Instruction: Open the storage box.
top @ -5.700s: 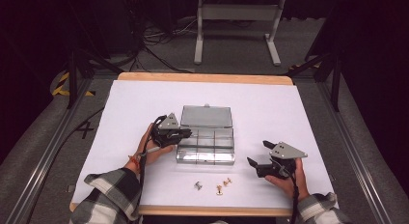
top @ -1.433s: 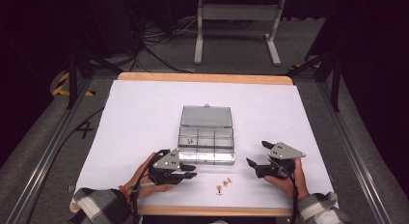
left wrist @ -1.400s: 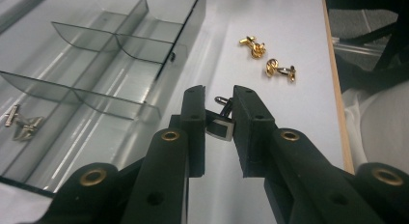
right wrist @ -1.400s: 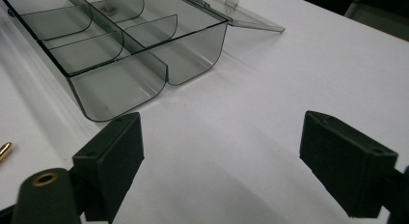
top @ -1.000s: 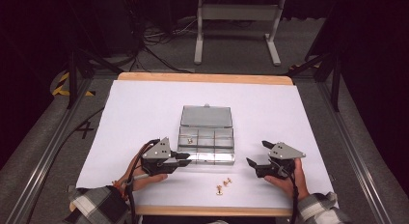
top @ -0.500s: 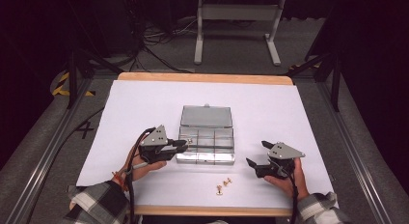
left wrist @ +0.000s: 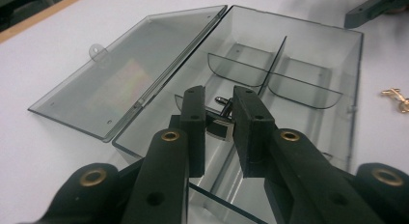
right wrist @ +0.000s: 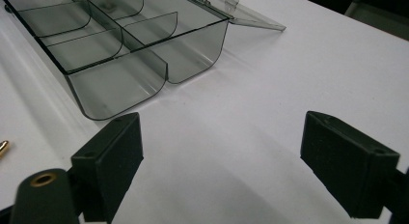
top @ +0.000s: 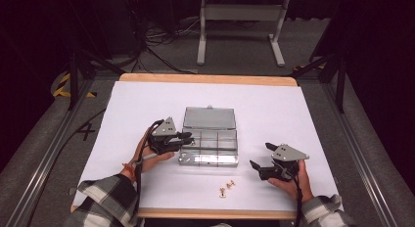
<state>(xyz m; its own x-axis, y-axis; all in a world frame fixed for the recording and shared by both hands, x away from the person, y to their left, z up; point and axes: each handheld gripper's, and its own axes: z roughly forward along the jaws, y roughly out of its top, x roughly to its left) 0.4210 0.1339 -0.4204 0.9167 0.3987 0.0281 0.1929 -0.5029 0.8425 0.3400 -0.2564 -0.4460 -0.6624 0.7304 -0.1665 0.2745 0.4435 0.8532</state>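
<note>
The left gripper [left wrist: 219, 120] had its jaws drawn in narrow on a silver cufflink [left wrist: 219, 125] with a dark face, held over the near-left compartment of a clear plastic box [top: 209, 147]. The box's lid [top: 209, 118] lay folded flat open behind it. The right gripper [top: 263, 164] rested low to the right of the box, apart from it, jaws spread wide with nothing between them. Two gold cufflinks [top: 226, 188] lay just in front of the box. All of it sat on a white sheet [top: 293, 119] covering a wood-edged table [top: 208, 79]. Around the table lay grey carpet [top: 352, 153], dark frame legs, tangled black cables [top: 156, 46] and a pale metal stand [top: 240, 26], the room beyond being dim.
</note>
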